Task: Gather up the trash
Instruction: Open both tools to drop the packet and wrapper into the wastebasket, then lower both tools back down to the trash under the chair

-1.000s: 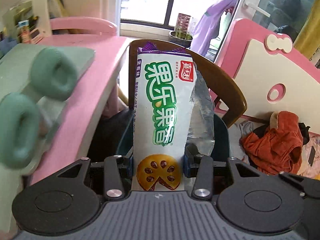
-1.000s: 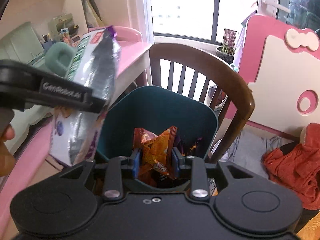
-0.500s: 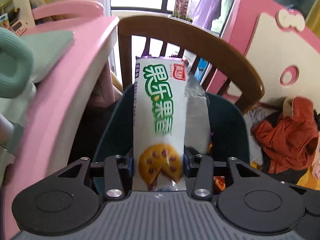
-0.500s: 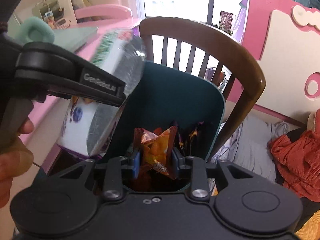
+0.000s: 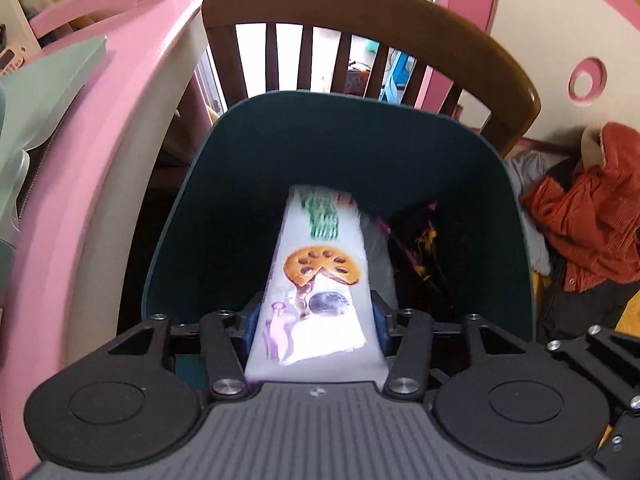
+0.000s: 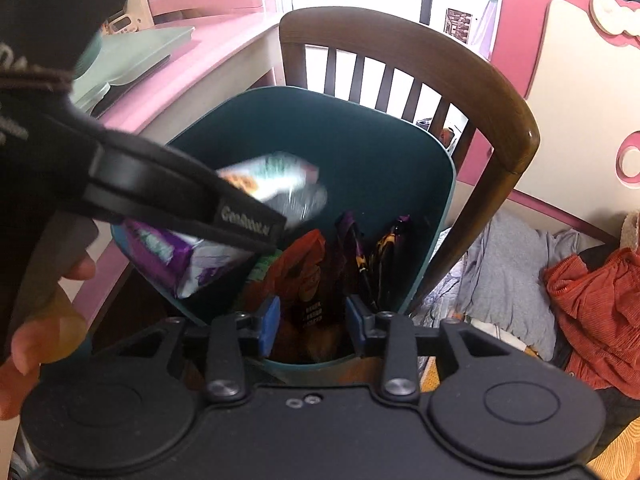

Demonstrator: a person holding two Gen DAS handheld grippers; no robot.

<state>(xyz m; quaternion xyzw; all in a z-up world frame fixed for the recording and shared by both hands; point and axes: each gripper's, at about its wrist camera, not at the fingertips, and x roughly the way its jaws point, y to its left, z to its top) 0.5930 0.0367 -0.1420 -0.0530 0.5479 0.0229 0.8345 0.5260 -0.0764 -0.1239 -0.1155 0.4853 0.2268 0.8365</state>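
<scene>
A white snack packet (image 5: 320,280) with green letters and a biscuit picture sits between the fingers of my left gripper (image 5: 316,320), which is shut on it. The packet points down into a dark teal bin (image 5: 192,200). In the right wrist view the left gripper (image 6: 248,220) holds the blurred packet (image 6: 272,184) over the bin (image 6: 432,208). My right gripper (image 6: 312,320) stands open above the near rim, with orange and dark wrappers (image 6: 308,272) in the bin between its fingers.
A brown wooden chair (image 5: 480,52) stands right behind the bin. A pink desk (image 5: 120,92) with a green mat (image 5: 48,92) is at the left. An orange garment (image 5: 584,216) and grey cloth (image 6: 500,272) lie on the floor at the right.
My left gripper has tipped forward and down, carrying the packet from upright beside the desk to over and into the bin's mouth. My right gripper has opened and its orange wrapper now lies in the bin.
</scene>
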